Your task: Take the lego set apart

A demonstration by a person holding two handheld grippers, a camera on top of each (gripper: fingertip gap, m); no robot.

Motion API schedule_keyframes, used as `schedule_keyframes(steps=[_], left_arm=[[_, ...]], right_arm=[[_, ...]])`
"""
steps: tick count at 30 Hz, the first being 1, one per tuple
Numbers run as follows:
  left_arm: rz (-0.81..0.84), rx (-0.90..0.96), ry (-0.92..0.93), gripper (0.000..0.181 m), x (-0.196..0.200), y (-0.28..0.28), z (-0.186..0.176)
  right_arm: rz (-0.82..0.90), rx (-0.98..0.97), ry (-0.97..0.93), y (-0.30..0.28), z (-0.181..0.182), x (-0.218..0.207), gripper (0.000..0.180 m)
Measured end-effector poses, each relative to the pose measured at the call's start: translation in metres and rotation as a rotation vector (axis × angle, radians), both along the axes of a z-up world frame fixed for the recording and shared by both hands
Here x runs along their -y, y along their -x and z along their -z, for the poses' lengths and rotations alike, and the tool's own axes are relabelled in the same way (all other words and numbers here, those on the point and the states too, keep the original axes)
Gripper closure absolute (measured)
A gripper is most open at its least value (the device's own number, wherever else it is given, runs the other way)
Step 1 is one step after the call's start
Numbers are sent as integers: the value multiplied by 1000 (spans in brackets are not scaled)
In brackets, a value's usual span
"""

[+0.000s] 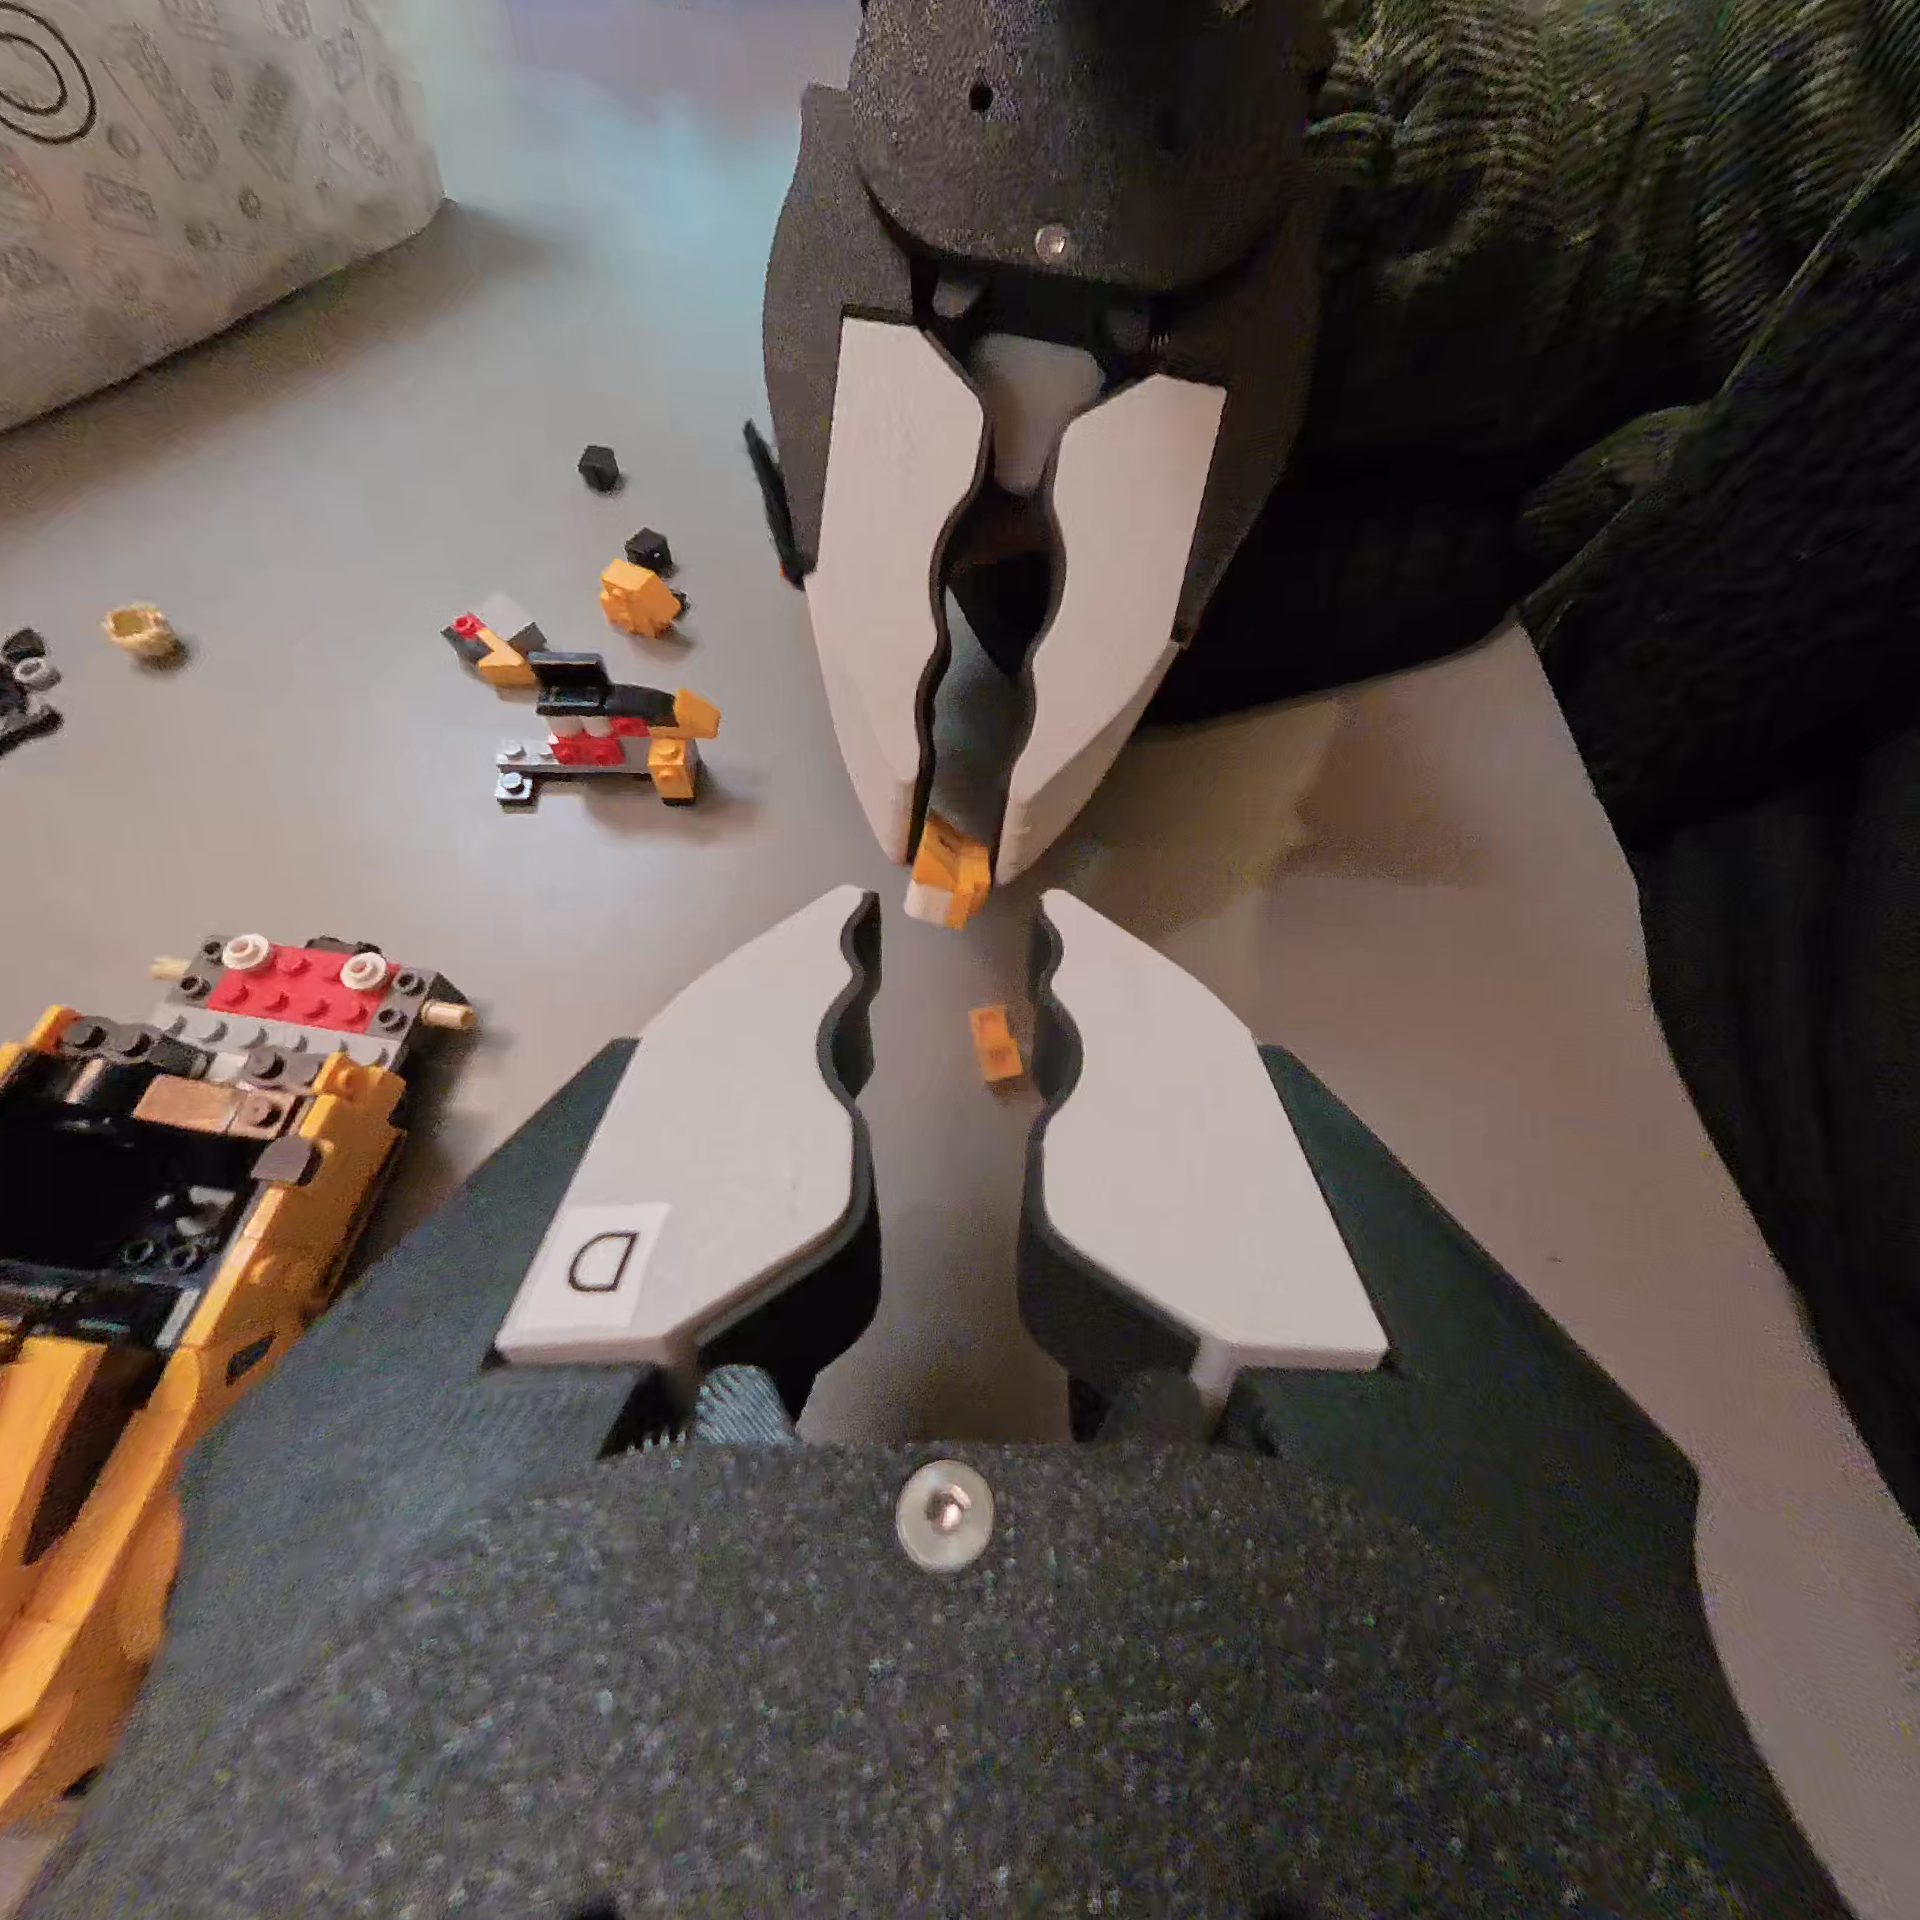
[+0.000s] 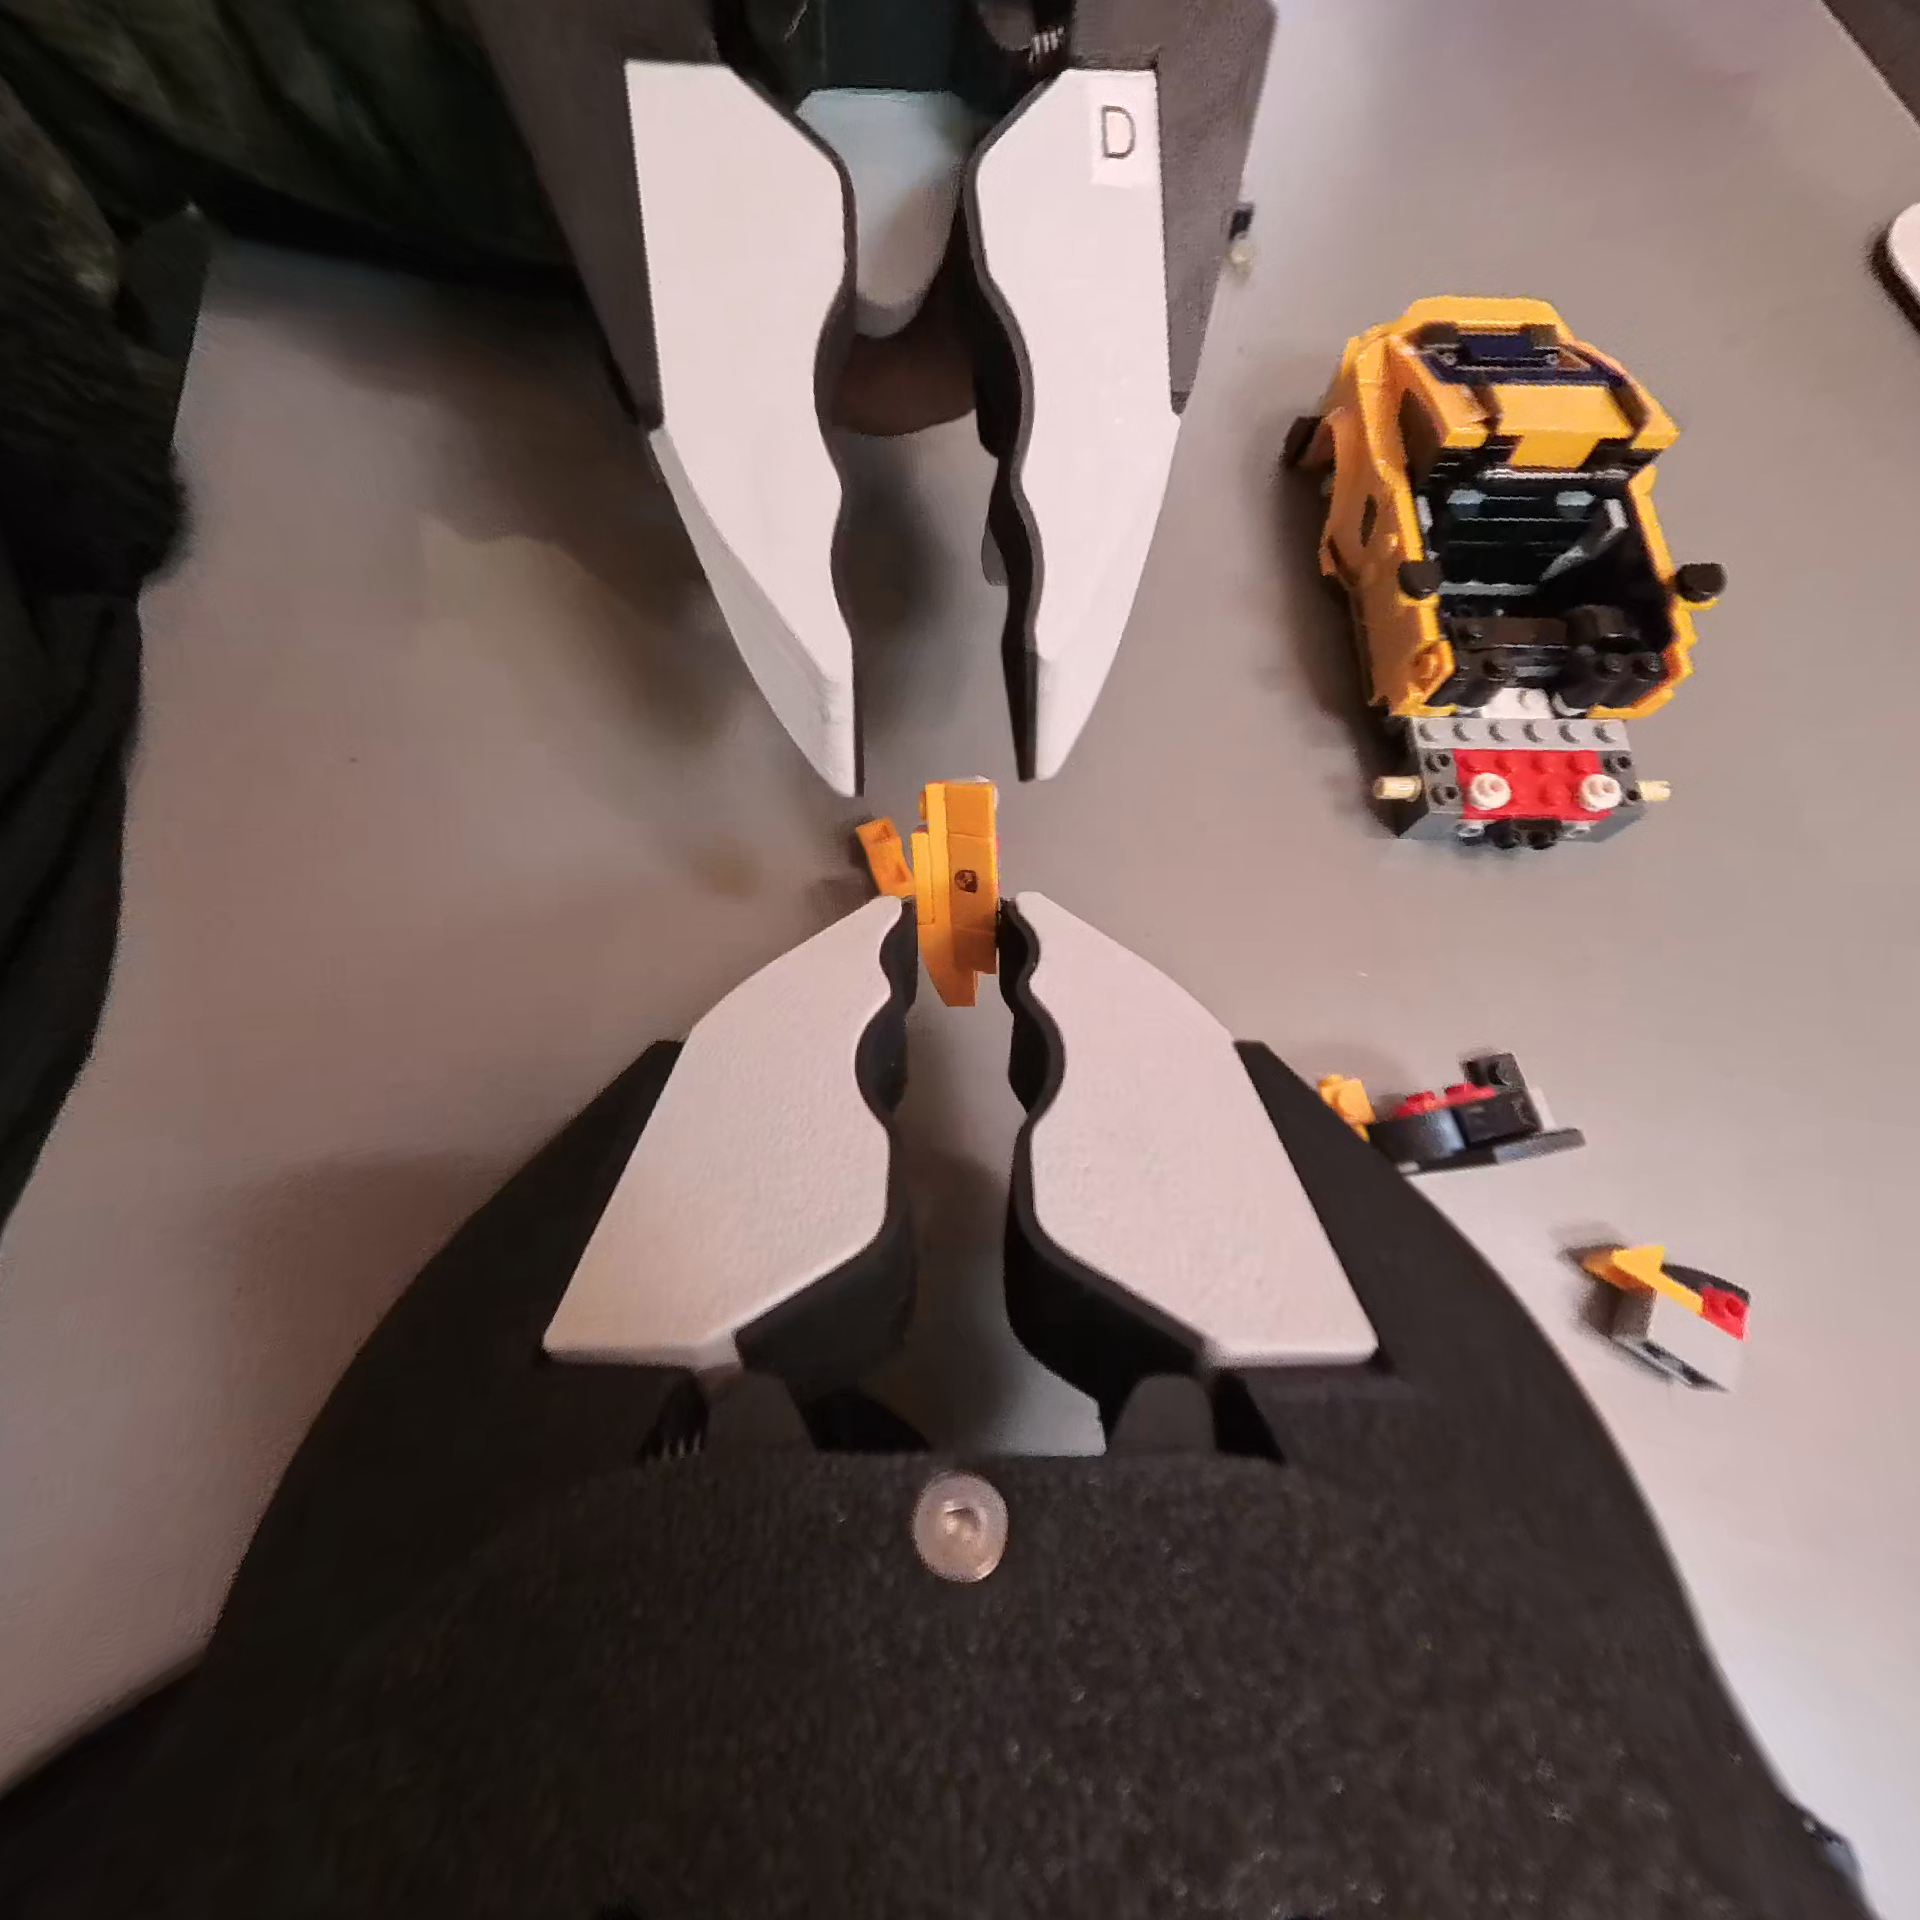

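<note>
Two hand-held tongs face each other tip to tip over a grey bench (image 1: 312, 499). The right tongs (image 2: 958, 914) pinch a small orange brick cluster (image 2: 956, 894) between their tips; its lower part is hidden between the pads. The left tongs (image 1: 956, 914) stand apart and hold nothing, their tips just beside that cluster. A tiny loose orange piece (image 1: 1000, 1044) lies on the bench between the left fingers. The partly stripped orange and black lego car (image 2: 1496, 582) sits well apart from both tongs; in the left wrist view it is cut off by the edge. Small removed sub-assemblies (image 1: 603, 738) and scattered bits lie near it. A dark green sleeve (image 1: 1662, 312) fills one corner, and a patterned grey bag (image 1: 187, 177) is blurred and cut off.
</note>
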State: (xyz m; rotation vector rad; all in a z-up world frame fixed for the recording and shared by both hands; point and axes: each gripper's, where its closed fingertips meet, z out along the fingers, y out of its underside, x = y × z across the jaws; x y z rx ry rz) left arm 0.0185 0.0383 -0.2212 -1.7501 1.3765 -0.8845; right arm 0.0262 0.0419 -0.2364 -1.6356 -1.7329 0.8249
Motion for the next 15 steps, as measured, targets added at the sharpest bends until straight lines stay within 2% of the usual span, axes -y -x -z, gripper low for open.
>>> schedule_keyframes(steps=[7,12,15], left_arm=[[20,-39,-47,165,4,-7,7],[-28,99,-31,166,-6,0,-18],[-31,206,11,166,-8,4,-34]], right_arm=[[-37,-26,-56,6,-5,7,165],[10,-137,-56,2,-27,-5,156],[23,-187,-60,0,-35,-8,158]])
